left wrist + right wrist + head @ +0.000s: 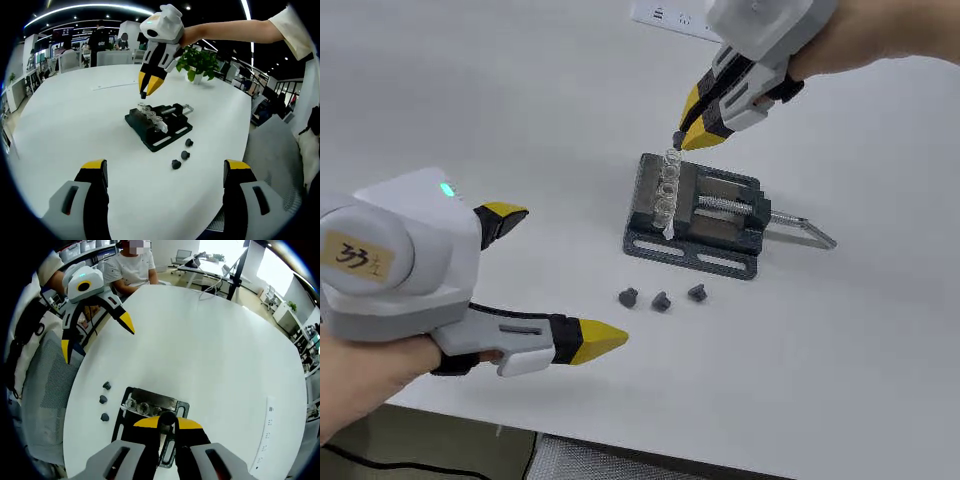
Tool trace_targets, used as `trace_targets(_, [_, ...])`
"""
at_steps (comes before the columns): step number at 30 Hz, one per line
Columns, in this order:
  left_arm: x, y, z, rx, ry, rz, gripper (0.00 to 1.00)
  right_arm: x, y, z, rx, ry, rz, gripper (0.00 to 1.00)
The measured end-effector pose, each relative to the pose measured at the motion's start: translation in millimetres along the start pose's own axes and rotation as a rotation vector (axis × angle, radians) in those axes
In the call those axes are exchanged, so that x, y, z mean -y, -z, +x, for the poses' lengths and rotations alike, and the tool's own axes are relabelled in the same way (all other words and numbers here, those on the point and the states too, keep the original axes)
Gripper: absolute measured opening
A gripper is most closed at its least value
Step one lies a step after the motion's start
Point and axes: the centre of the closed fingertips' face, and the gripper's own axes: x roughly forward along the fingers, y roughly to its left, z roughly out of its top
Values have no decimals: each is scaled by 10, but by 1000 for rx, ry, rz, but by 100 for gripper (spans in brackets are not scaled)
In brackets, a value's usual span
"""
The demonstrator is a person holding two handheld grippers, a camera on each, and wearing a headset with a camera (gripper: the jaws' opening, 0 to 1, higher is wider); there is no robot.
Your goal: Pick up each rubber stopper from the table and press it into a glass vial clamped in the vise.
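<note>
A black vise (720, 232) stands mid-table and clamps a row of clear glass vials (667, 192). My right gripper (686, 140) hovers just above the far end of that row, shut on a dark rubber stopper (167, 418). In front of the vise three more dark stoppers (661, 300) lie in a row on the white table. My left gripper (560, 275) is held low at the near left, open and holding nothing. From the left gripper view, the vise (167, 131), vials (150, 112), loose stoppers (182, 154) and right gripper (145, 91) sit ahead.
The vise's screw handle (807, 230) sticks out to the right. A white power strip (665, 15) lies at the table's far edge. The table's near edge (620, 448) runs below my left gripper. A potted plant (200, 62) stands across the table, and a person (135, 265) sits beyond it.
</note>
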Motion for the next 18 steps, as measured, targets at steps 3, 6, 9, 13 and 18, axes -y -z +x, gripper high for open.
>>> trace_targets(3, [7, 20, 10, -4, 0, -7, 96, 48, 41, 55, -16, -5, -8, 6])
trace_targets(6, [9, 37, 19, -8, 2, -9, 96, 47, 31, 71, -7, -8, 4, 6])
trace_targets(9, [13, 48, 29, -9, 3, -14, 96, 55, 56, 96, -19, -6, -10, 6])
trace_targets(13, [6, 63, 39, -10, 5, -19, 96, 80, 67, 123, -12, -3, -1, 6])
trace_targets(18, [-16, 96, 38, -12, 6, -23, 96, -3, 75, 116, -26, -4, -11, 6])
